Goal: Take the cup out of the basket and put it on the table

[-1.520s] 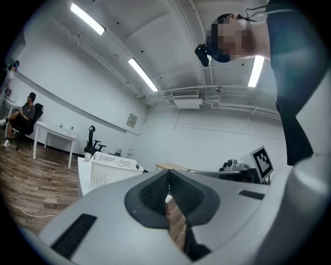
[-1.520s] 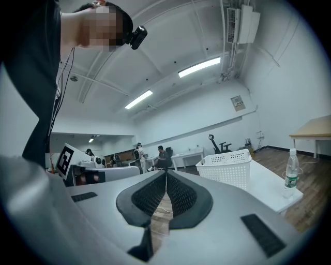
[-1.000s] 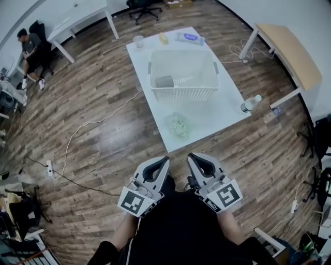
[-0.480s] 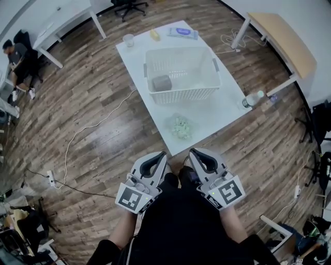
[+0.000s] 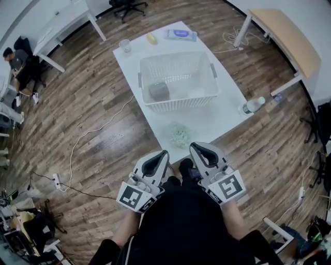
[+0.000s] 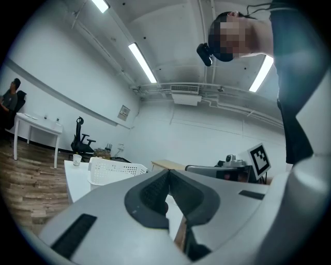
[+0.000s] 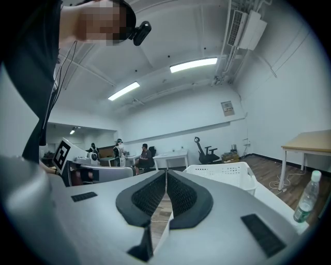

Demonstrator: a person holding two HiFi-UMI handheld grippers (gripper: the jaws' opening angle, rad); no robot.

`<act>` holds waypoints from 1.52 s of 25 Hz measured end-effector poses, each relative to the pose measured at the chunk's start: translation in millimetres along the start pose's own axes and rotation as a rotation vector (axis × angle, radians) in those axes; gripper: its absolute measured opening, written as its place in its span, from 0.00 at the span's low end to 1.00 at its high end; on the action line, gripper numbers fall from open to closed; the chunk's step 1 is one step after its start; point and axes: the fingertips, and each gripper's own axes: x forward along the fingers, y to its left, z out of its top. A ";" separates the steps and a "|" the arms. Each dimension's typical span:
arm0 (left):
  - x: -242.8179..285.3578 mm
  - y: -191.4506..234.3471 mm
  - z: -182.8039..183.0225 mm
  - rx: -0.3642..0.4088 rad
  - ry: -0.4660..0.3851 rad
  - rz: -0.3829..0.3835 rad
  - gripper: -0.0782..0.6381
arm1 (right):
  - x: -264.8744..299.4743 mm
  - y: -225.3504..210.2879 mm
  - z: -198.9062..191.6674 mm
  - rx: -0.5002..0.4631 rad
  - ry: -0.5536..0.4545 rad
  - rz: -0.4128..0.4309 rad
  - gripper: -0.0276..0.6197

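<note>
Head view shows the grey cup (image 5: 159,91) inside the white basket (image 5: 178,105), toward the desk's (image 5: 213,122) left edge, while the left claw (image 5: 162,157) and right claw (image 5: 195,149) hover pinched together, empty, at its near edge.

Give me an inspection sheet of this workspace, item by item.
Surface: white table on a wood floor.
Job's things: white basket mid-table; grey cup inside it, at its left end.
Clutter: clear cup, yellow item and blue packet at the far edge; crumpled bag at the near end; bottle at the right corner.
Grippers: left gripper and right gripper both shut, empty, by the table's near edge.
Cables: white cable across the floor; power strip.
Surroundings: wooden-topped table, office chair, seated person.
</note>
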 end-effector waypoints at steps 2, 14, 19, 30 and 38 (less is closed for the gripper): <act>14.5 3.0 5.3 0.015 -0.001 0.007 0.12 | 4.7 -15.1 6.8 -0.011 -0.012 0.005 0.08; 83.5 16.9 24.0 0.059 0.008 0.110 0.12 | 27.2 -93.8 20.4 -0.032 -0.004 0.092 0.08; 93.1 19.4 27.2 0.018 -0.014 0.097 0.12 | 46.0 -103.9 16.2 -0.042 0.033 0.116 0.08; 85.2 48.6 26.2 0.013 0.017 0.020 0.12 | 100.5 -119.0 16.7 -0.168 0.181 0.067 0.09; 73.2 72.0 19.8 -0.009 0.058 0.003 0.12 | 155.3 -145.0 7.9 -0.300 0.323 0.100 0.09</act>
